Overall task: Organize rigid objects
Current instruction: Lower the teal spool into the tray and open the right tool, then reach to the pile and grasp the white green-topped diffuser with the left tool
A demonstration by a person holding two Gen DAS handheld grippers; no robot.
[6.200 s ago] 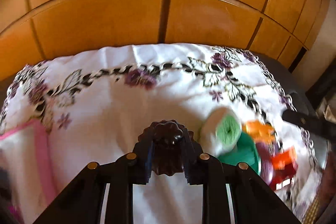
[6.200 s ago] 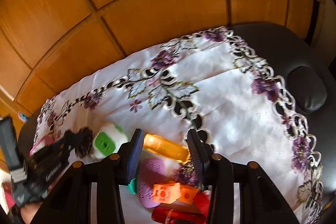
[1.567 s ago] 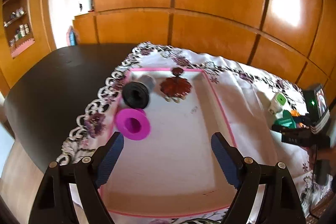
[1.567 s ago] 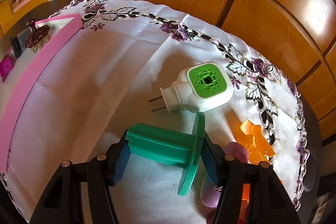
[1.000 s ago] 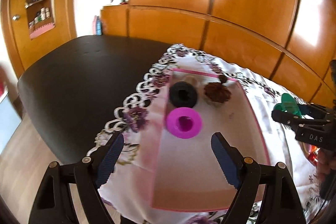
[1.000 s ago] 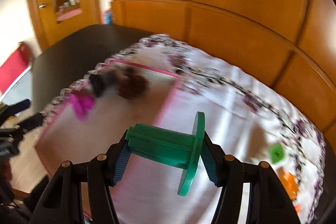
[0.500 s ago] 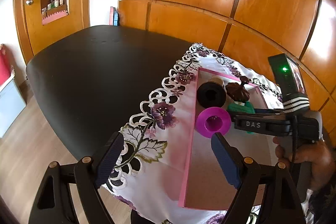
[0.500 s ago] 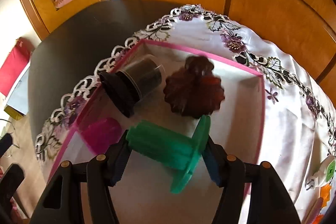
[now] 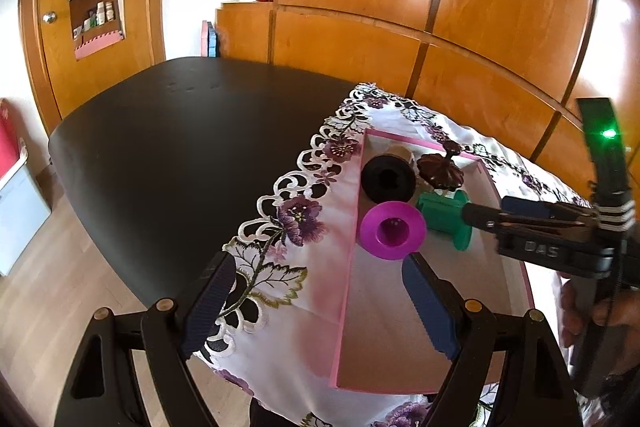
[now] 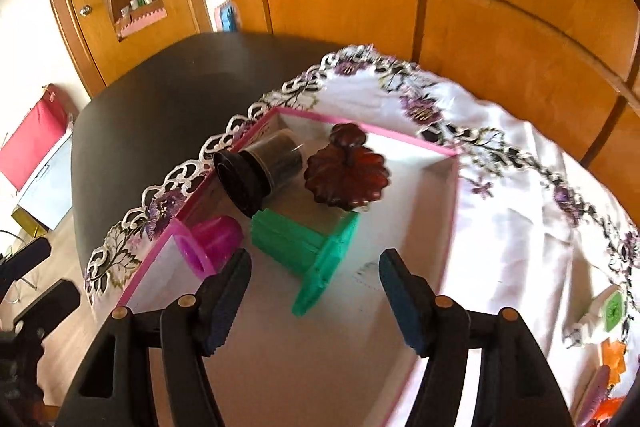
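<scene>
Lying in tray: a green plastic spool with a ribbed barrel and one wide flange rests on its side on the floor of the shallow pink-rimmed cardboard tray, flange toward the camera in the right wrist view.
Right gripper: the right gripper hangs just behind the green spool with its blue-padded fingers spread; the jaws have just been opening, the pads stand clear of the spool, and nothing is gripped.
Right gripper from the left view: its black body reaches in from the right, with the person's hand on the handle at the frame edge.
Left gripper: the left gripper is released, fingers wide apart and holding nothing, poised over the near left edge of the tray and the cloth.
Neighbours in tray: a magenta plastic spool lies just left of the green one; a black spool lies behind them near the far left corner; a dark red-brown scalloped lid with a knob sits just behind the green spool's flange.
Surface: a white tablecloth embroidered with purple flowers and lace edging covers part of a black table.
Outside tray: a white plug-in device with a green face lies on the cloth at the far right, beside orange pieces too blurred to tell.
Background: glossy wooden wall panels.
</scene>
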